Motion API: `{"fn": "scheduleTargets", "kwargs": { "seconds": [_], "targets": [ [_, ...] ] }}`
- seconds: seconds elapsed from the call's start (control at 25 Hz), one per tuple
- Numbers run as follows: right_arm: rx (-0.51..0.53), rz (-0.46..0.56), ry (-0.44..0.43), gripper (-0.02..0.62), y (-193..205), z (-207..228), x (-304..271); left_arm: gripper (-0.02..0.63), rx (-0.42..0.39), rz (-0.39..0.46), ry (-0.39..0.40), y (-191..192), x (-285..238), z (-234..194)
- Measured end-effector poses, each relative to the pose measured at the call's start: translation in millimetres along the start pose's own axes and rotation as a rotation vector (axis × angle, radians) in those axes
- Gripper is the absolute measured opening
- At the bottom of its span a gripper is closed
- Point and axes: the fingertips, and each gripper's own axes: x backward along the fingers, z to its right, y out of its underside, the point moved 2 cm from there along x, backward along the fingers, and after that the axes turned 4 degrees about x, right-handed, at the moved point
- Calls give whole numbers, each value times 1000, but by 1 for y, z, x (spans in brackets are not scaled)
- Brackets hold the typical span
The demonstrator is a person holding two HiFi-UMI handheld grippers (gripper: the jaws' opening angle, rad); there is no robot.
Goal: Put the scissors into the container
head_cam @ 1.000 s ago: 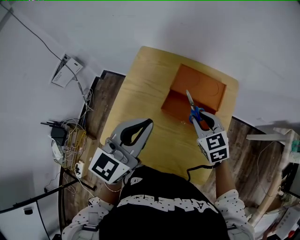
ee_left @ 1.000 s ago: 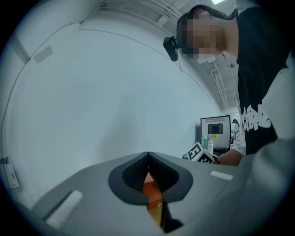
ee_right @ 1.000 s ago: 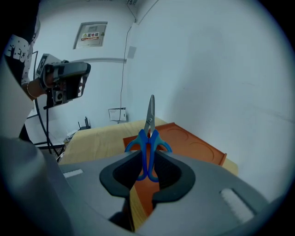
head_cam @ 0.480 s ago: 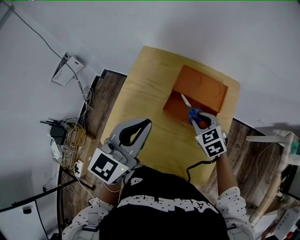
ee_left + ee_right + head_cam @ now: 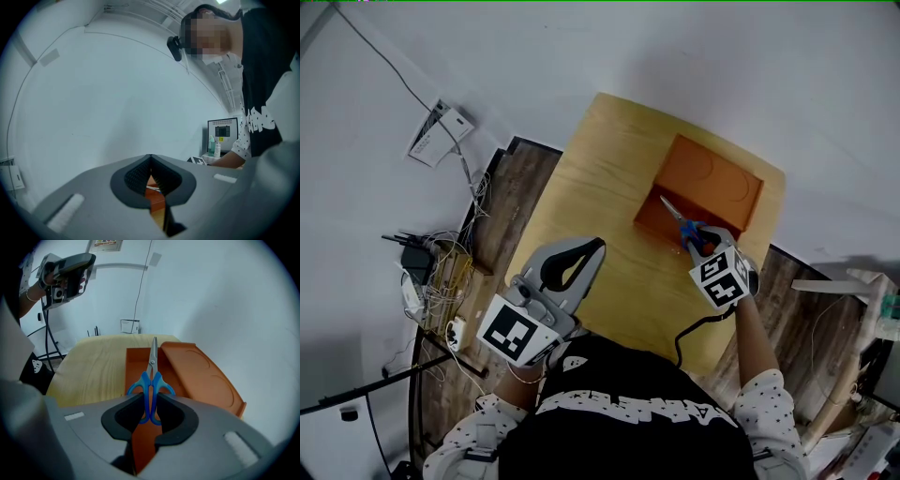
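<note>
Blue-handled scissors (image 5: 688, 228) are gripped by their handles in my right gripper (image 5: 701, 242), blades pointing away from me over the orange container (image 5: 712, 178). In the right gripper view the scissors (image 5: 151, 376) stand on edge between the jaws (image 5: 150, 406), above the open compartment (image 5: 138, 361), with the tilted orange lid (image 5: 201, 376) to its right. The container sits at the far right of the wooden table (image 5: 591, 187). My left gripper (image 5: 598, 246) is shut and empty, held over the table's near left edge, well apart from the container.
A tangle of cables and adapters (image 5: 431, 281) lies on the floor to the left, beside a white wall box (image 5: 439, 133). A white stand (image 5: 853, 281) is at the right. A monitor (image 5: 222, 136) shows in the left gripper view.
My right gripper has shifted slightly with the scissors, and the blades have swung to the left, over the container's near compartment. The left gripper has stayed put.
</note>
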Motion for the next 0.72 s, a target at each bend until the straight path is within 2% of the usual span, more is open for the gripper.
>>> {"fn": "scheduleTargets", "kwargs": {
  "seconds": [0.32,0.52,0.72],
  "targets": [
    [42,-81,-12,98,8,3,-11,2,7,10,-1,-2,5,-3],
    [54,-92,-22,98,8,5,-17,2,4,-13,-13,3,6,-6],
    [63,-118,-42,98,9,4,-20,2,6,2,0,-2,3,-4]
  ]
}}
